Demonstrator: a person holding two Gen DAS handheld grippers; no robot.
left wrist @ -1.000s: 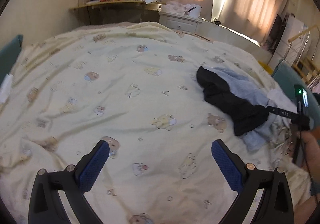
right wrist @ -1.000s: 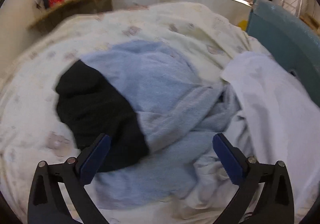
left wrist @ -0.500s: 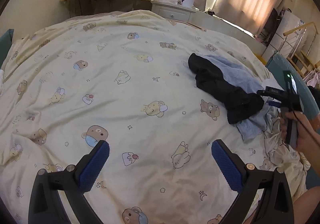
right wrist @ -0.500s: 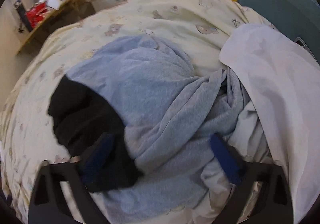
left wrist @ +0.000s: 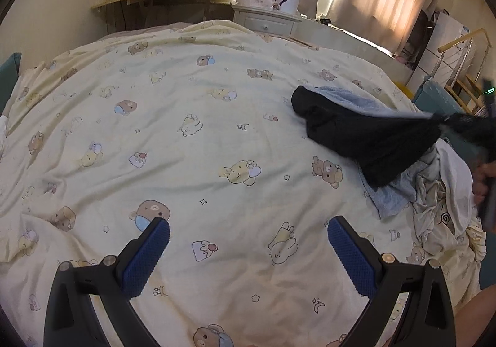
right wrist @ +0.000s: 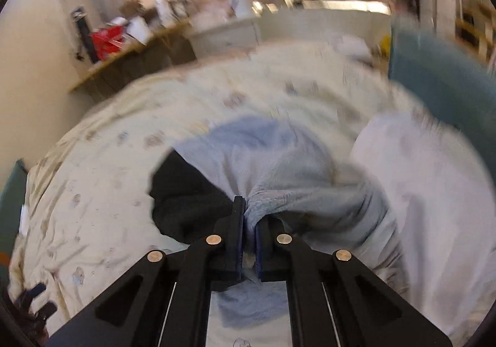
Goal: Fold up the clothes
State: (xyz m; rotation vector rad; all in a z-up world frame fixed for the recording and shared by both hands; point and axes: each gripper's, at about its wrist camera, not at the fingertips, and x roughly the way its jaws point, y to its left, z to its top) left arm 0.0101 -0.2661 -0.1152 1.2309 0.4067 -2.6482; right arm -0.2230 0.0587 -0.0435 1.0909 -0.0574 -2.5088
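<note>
On top of the big yellow bed cover [left wrist: 186,136] nothing is folded yet, so I think the job is only starting. At about 3 o'clock in the left view lies a messy pile: a blue-gray top [right wrist: 279,167], a black garment [left wrist: 365,142] and a white shirt [left wrist: 455,179]. The right gripper [right wrist: 249,223] is pinched tight on the blue-gray top where it meets the black one. The left gripper [left wrist: 248,241] hangs wide apart, holding nothing. The right view is blurry, and the pile's lower layers are hidden.
</note>
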